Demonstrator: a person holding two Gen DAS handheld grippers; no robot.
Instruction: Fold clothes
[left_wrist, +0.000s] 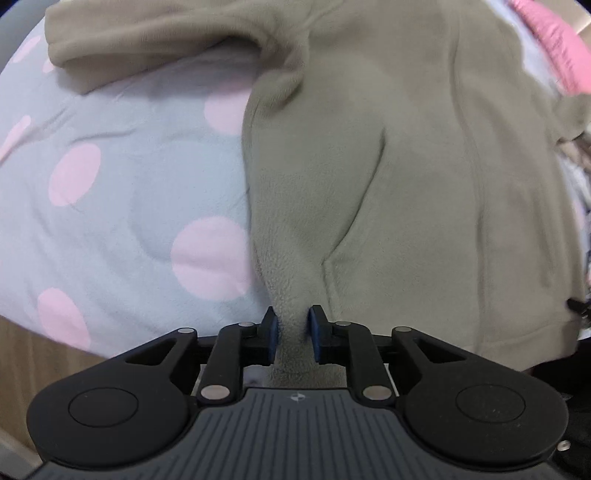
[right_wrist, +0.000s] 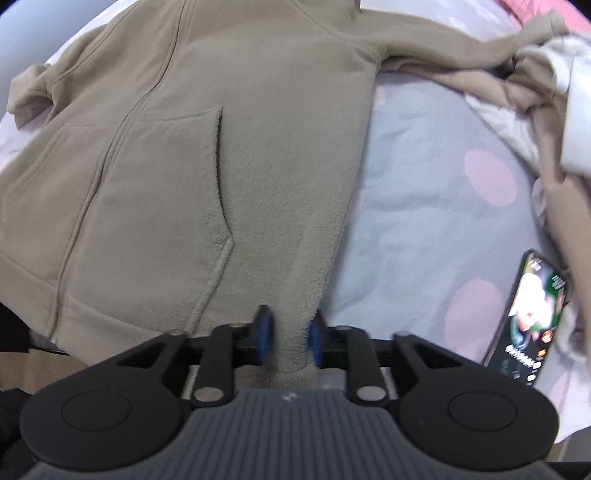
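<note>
A beige fleece hoodie (left_wrist: 406, 166) lies front up on a bed, with its pocket showing in the right wrist view (right_wrist: 166, 177). My left gripper (left_wrist: 293, 334) is shut on the hoodie's bottom left hem corner. My right gripper (right_wrist: 288, 334) is shut on the bottom right hem corner. One sleeve (left_wrist: 147, 40) stretches out to the left at the far side. The other sleeve (right_wrist: 443, 40) stretches out to the right.
The bed has a grey cover with pink dots (left_wrist: 110, 192). A phone with a lit screen (right_wrist: 528, 317) lies at the right. A pile of beige and white clothes (right_wrist: 546, 118) sits at the far right. A pink item (left_wrist: 554, 40) lies at the far right.
</note>
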